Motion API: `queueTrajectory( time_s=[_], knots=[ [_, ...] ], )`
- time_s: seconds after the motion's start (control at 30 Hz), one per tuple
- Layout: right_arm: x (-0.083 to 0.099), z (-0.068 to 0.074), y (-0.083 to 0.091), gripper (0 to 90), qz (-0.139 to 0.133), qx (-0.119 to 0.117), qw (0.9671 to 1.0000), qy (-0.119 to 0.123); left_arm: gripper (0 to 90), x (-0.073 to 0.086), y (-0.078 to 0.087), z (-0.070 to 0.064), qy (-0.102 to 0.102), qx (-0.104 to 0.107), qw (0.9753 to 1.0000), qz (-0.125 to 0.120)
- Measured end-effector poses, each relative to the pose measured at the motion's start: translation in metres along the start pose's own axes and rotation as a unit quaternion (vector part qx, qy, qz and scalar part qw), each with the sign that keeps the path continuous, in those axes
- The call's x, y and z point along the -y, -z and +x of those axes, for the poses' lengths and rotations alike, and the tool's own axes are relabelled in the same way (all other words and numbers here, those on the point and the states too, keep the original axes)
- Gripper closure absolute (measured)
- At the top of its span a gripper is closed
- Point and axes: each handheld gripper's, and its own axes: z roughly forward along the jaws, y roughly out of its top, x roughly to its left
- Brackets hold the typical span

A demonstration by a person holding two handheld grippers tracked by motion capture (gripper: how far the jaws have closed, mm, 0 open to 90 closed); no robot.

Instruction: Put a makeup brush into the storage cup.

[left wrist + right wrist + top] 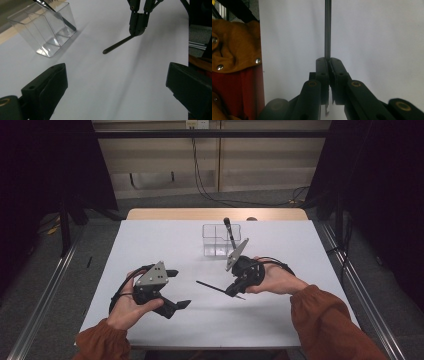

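Judging by its thin straight shaft, the dark stick (216,289) I hold should be light, stiff and a little slippery, so I keep my grip close to one end, where the right gripper (234,290) has its jaws pinched tight on it. It looks like a slim black rod with a rounded tip, held low over the white table (150,245) near the middle, pointing left. My left gripper (174,289) hovers nearby with jaws wide and empty. Farther off stands a clear divided holder (217,240) with another dark utensil (230,232) leaning in it.
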Motion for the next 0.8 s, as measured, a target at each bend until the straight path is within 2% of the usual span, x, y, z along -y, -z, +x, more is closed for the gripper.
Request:
queueTrajectory(
  time_s=[0.07,0.13,0.17,0.3,0.43,0.5,0.53,0.63,0.7,0.8],
  knots=[
    [-0.001,0.001,-0.002,86.1,0.013,-0.002,0.9999,0.009,3.7,-0.002,-0.002,0.001,0.002,0.005,1.0,0.008],
    [-0.002,0.002,-0.003,86.1,0.025,-0.006,0.9995,0.02,3.8,-0.005,-0.004,0.001,0.006,0.019,0.9996,0.021],
    [-0.004,0.003,-0.004,86.1,0.033,-0.006,0.9993,0.018,3.8,-0.006,-0.005,0.0,0.007,0.024,0.9994,0.025],
    [-0.007,0.006,-0.007,86.1,0.052,-0.01,0.9983,0.024,3.8,-0.01,-0.01,-0.002,-0.009,0.022,0.9987,0.045],
    [-0.011,0.008,-0.012,86.2,0.078,-0.014,0.996,0.04,4.7,-0.012,-0.015,-0.001,-0.015,0.026,0.9974,0.066],
    [-0.012,0.008,-0.012,86.1,0.085,-0.016,0.9954,0.041,4.8,-0.014,-0.019,0.0,-0.026,0.032,0.9957,0.083],
    [-0.013,0.008,-0.013,86.1,0.088,-0.017,0.9948,0.05,4.8,-0.015,-0.021,0.0,-0.027,0.036,0.995,0.089],
    [-0.015,0.009,-0.013,86.1,0.101,-0.019,0.9937,0.045,5.7,-0.016,-0.025,0.001,-0.027,0.049,0.993,0.104],
    [-0.016,0.008,-0.013,86.1,0.099,-0.021,0.9934,0.055,6.8,-0.016,-0.029,0.003,-0.025,0.063,0.99,0.123],
    [-0.017,0.008,-0.015,86.1,0.104,-0.023,0.9925,0.06,6.8,-0.015,-0.034,0.005,-0.029,0.065,0.9876,0.14]
  ],
)
